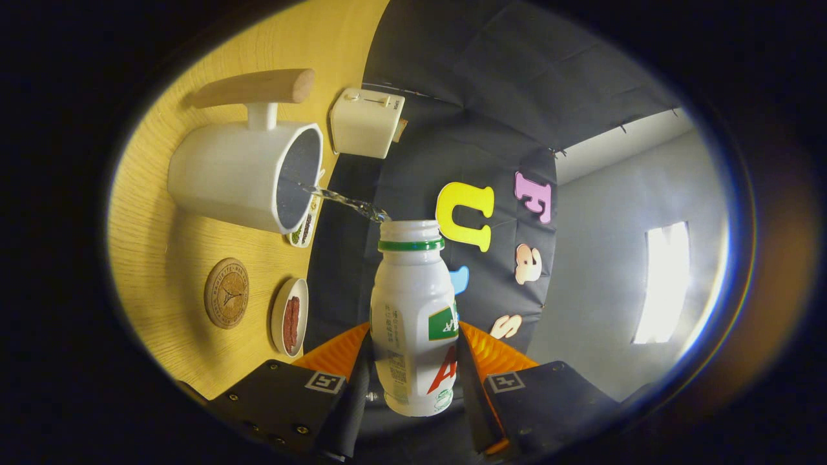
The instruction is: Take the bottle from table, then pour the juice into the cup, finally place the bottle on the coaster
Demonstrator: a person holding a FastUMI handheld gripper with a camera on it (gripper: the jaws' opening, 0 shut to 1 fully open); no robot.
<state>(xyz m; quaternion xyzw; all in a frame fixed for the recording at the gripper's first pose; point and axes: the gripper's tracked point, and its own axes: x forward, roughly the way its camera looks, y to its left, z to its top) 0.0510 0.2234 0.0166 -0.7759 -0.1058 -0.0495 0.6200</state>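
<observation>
My gripper (413, 368) is shut on a white plastic bottle (413, 310) with a green neck ring and no cap. The view is rolled sideways, so the bottle is tipped toward the table. A thin clear stream (345, 203) runs from the bottle's mouth into the open top of a white cup (242, 174) that has a wooden handle (258, 87). The cup stands on the wooden table (174, 258) just beyond the bottle's mouth. A round cork coaster (226, 292) lies on the table between the cup and my fingers.
A small white dish with something red (289, 316) lies beside the coaster. Another small dish with dark bits (303, 227) sits partly behind the cup. A cream toaster (366, 123) stands at the table's back by the black cloth wall.
</observation>
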